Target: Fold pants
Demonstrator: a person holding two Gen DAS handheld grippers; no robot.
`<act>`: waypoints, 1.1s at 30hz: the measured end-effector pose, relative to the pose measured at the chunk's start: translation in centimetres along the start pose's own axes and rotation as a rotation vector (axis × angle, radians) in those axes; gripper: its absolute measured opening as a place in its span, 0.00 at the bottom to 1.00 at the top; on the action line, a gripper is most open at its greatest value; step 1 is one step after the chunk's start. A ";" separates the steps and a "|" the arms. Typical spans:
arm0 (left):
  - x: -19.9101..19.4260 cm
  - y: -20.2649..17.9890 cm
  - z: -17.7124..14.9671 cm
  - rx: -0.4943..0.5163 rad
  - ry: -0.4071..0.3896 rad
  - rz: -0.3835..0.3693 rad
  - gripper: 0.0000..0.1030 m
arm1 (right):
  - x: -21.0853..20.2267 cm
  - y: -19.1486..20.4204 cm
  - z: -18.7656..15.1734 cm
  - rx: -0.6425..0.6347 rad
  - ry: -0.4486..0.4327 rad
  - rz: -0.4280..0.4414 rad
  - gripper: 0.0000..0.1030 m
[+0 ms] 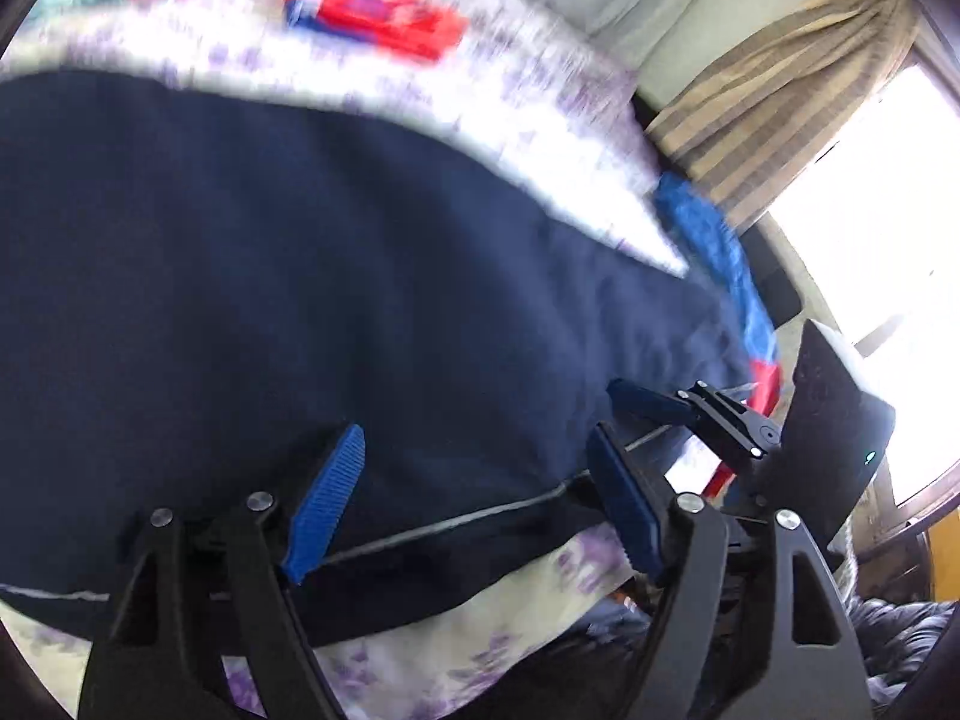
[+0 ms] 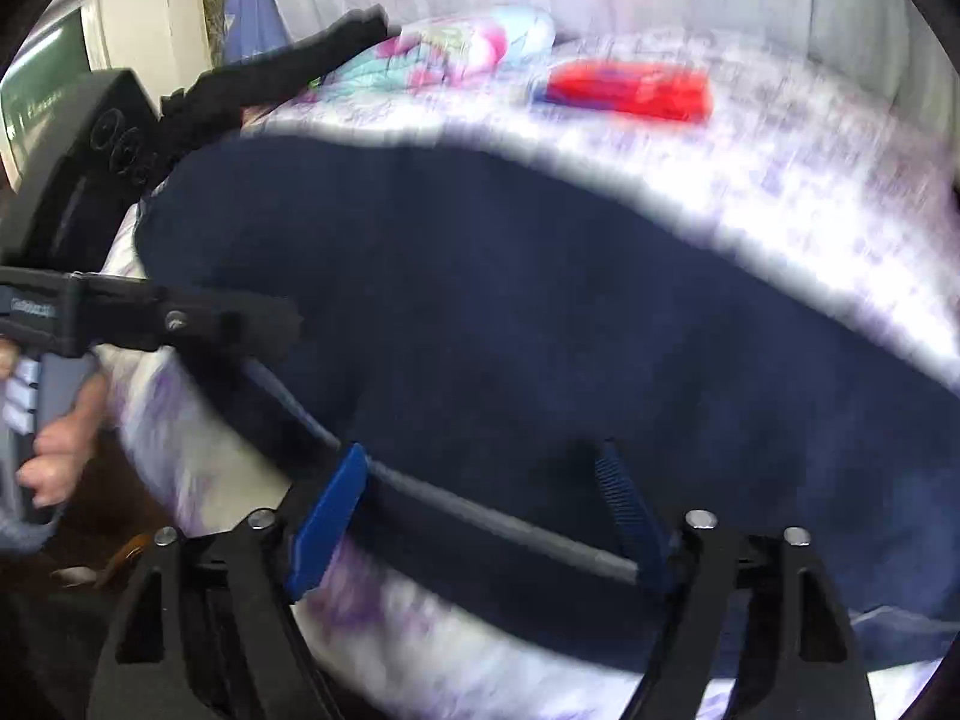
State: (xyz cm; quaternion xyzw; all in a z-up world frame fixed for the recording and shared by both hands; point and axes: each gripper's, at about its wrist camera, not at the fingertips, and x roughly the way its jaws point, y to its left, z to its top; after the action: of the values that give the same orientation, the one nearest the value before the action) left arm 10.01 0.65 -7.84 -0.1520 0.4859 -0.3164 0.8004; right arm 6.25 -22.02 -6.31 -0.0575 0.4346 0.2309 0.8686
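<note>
Navy pants [image 1: 270, 276] are spread flat; both grippers, left [image 1: 474, 504] and right [image 2: 480, 516], are held open; the striped edge must be pinched next.

A floral bedsheet [image 1: 540, 120], striped curtain [image 1: 780, 90] beside a bright window [image 1: 870, 228].

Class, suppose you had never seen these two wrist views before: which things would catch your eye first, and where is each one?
First, the dark navy pants spread across the floral bedsheet, with a pale stripe along their near edge. Next, the blue pads of the open right hand-held gripper and the open left hand-held gripper, both over that edge. Last, the bright red packet farther back on the bed.
</note>
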 end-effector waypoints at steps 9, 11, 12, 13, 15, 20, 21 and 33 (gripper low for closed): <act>-3.2 -0.9 -2.5 0.023 -0.131 -0.073 0.73 | -3.4 -9.5 8.7 0.327 -0.044 0.631 0.88; -3.7 -1.3 -1.0 0.003 -0.168 -0.159 0.78 | -1.3 -10.8 12.2 0.381 -0.023 0.771 0.90; -3.4 -1.6 -0.5 0.011 -0.175 -0.160 0.80 | 0.1 -11.2 14.3 0.378 -0.007 0.787 0.90; -2.9 -2.2 0.1 0.023 -0.179 -0.160 0.81 | 1.6 -11.3 15.9 0.368 0.016 0.780 0.90; -1.0 -3.0 1.0 0.040 -0.136 -0.186 0.81 | 5.3 -11.6 18.6 0.389 0.101 0.802 0.91; 3.7 -3.8 -1.0 0.100 -0.036 -0.147 0.77 | 11.5 -10.6 20.1 0.427 0.307 0.834 0.91; 3.5 -4.2 -1.6 0.142 -0.039 -0.126 0.77 | 12.2 -10.2 20.1 0.400 0.342 0.814 0.91; 3.1 -3.9 -1.6 0.145 -0.037 -0.141 0.77 | 13.0 -5.9 20.5 0.184 0.523 0.952 0.93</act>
State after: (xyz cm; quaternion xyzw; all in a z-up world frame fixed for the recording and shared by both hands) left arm 8.27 -4.27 -8.57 -0.1334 0.4352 -0.4036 0.7937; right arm 30.57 -16.57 -4.39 0.1662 0.6322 0.5374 0.5327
